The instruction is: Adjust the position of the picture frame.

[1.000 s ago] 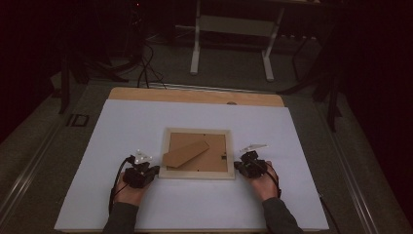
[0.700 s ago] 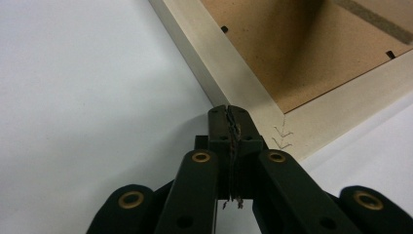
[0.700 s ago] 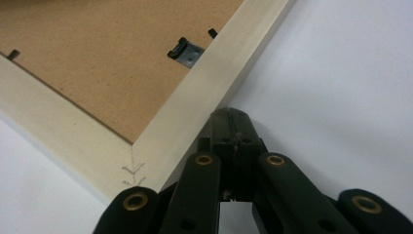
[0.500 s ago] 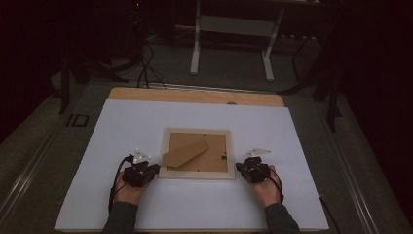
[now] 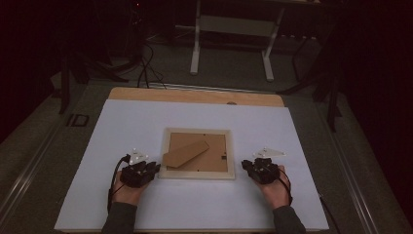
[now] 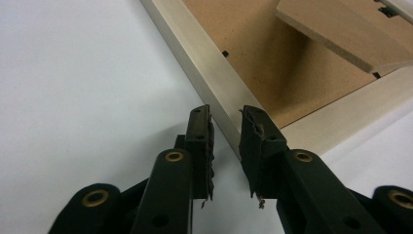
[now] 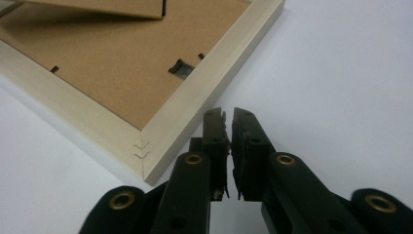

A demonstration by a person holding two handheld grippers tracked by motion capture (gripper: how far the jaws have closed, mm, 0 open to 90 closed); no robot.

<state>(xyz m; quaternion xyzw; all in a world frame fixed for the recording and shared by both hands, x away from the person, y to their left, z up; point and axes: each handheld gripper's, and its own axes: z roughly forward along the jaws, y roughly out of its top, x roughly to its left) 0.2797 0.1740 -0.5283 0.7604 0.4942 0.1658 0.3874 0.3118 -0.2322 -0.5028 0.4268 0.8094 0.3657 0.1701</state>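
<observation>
The picture frame (image 5: 197, 154) lies face down mid-table on the white sheet (image 5: 311, 146), stand flap (image 5: 186, 153) slanting across its back. The left gripper (image 5: 155, 168), jaws just opening narrowly on nothing, sits nearer, at the frame's 8 o'clock corner; the right gripper (image 5: 245, 165), barely parted and empty, waits at 4 o'clock, just apart

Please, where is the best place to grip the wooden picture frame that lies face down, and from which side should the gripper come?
Probably by its pale wooden rail, not the brown backing. The picture frame lies flat, back up, so only its outer edges offer a lip. The left gripper, jaws just opening with nothing pressed between them, already faces the left rail; coming in low from that side, one jaw above and one under the edge, seems best.
</observation>
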